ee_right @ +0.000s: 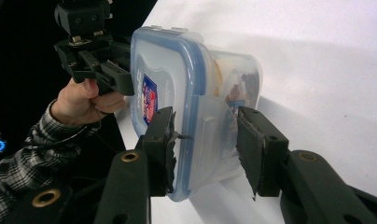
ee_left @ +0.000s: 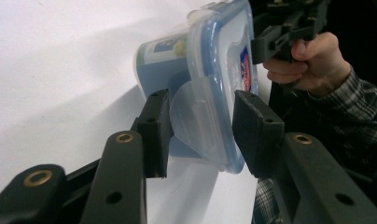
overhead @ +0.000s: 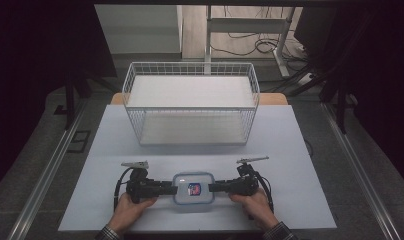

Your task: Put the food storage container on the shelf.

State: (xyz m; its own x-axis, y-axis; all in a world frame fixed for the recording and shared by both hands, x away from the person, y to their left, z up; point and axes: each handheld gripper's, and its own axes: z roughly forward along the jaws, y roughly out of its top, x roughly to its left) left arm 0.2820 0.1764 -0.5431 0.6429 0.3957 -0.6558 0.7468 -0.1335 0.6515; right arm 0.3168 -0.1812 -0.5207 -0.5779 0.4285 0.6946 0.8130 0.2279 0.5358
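Observation:
A clear plastic container (overhead: 193,189) with a blue-rimmed lid and a red-and-blue label sits on the white table (overhead: 300,150) near the front edge. My left gripper (overhead: 174,189) meets its left end and my right gripper (overhead: 210,188) its right end. In the left gripper view the container (ee_left: 210,60) has a clear latch flap (ee_left: 198,119) sticking out between the jaws of my left gripper (ee_left: 200,135), with gaps on both sides. In the right gripper view my right gripper (ee_right: 205,140) straddles the container's (ee_right: 177,70) other flap (ee_right: 210,135), one jaw close against the lid rim.
A white wire basket (overhead: 190,64), open at the top, stands at the back middle of the table. Bare table lies between it and the container. A person's hands (overhead: 132,207) hold both grippers at the front edge. Dark floor and rails flank the table.

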